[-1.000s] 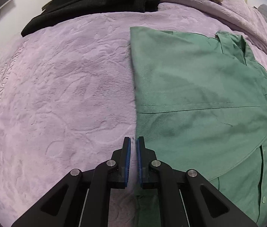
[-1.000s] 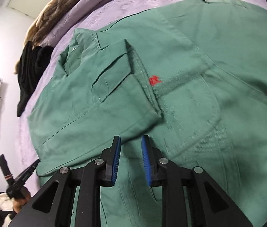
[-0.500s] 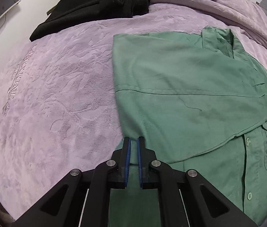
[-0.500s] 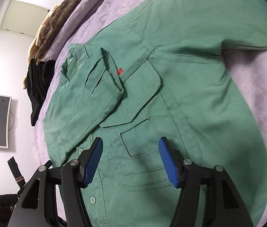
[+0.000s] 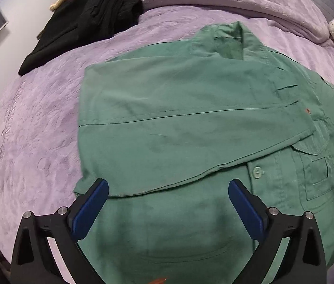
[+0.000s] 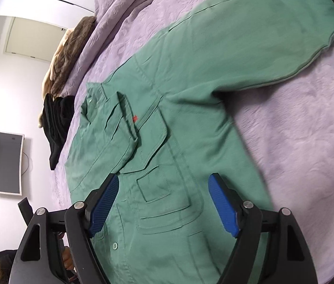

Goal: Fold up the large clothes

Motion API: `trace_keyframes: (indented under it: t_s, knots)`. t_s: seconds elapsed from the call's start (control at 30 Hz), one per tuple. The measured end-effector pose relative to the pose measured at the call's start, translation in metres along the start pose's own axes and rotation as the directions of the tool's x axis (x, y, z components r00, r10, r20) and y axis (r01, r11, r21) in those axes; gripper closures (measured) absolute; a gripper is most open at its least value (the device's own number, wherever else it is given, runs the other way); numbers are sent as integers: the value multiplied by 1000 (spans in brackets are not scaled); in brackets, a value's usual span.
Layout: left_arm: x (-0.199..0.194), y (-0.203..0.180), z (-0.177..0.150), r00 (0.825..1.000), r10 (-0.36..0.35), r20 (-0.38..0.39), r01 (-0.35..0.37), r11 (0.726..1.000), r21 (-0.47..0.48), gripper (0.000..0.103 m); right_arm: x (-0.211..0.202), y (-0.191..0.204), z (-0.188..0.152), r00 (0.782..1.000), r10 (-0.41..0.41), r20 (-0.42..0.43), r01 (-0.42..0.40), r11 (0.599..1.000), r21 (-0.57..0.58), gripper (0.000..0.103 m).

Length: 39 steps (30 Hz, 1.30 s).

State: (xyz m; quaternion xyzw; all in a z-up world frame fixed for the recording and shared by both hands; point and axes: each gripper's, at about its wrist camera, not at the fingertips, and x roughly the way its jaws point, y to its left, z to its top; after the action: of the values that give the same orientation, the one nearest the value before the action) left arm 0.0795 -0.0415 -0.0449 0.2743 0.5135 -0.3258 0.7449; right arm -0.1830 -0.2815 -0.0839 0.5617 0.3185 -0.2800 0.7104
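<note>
One green shirt (image 5: pixel 190 123) | collar far | long axis probably near-to-far

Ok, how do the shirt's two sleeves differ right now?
The folded sleeve lies across the green shirt's front, its cuff end near the red logo. The other sleeve is unfolded, stretched outward onto the purple bedspread. The folded one covers part of the chest pocket flap; the other covers nothing. Both lie flat, and neither is gripped.
</note>
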Motion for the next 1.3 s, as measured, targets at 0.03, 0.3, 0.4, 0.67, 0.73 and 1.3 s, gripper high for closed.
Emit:
trace_keyframes:
  t_s: [0.03,0.3,0.4,0.67,0.73,1.3]
  knots:
    - [0,-11,2,1000,-17,-3,17,1000,7,2,-3,-5,3,1000,0,4,0,1000,4,22]
    - [6,-88,18,998,-59,-37,61,997,55,2,-34,-50,34,997,18,71,-22,998,56,0]
    - [8,-118,21,995,-86,-51,90,993,81,2,-45,-72,45,995,46,85,-55,994,98,0]
    - [11,-186,20,989,-122,-78,133,978,159,2,-68,-122,72,994,-15,107,-2,989,150,0]
    - [13,-196,20,988,-126,-86,139,977,163,2,-73,-136,82,993,-35,114,15,985,173,0]
    - [22,-232,38,979,-169,-111,178,981,72,2,-96,-215,190,948,10,319,-136,917,374,0]
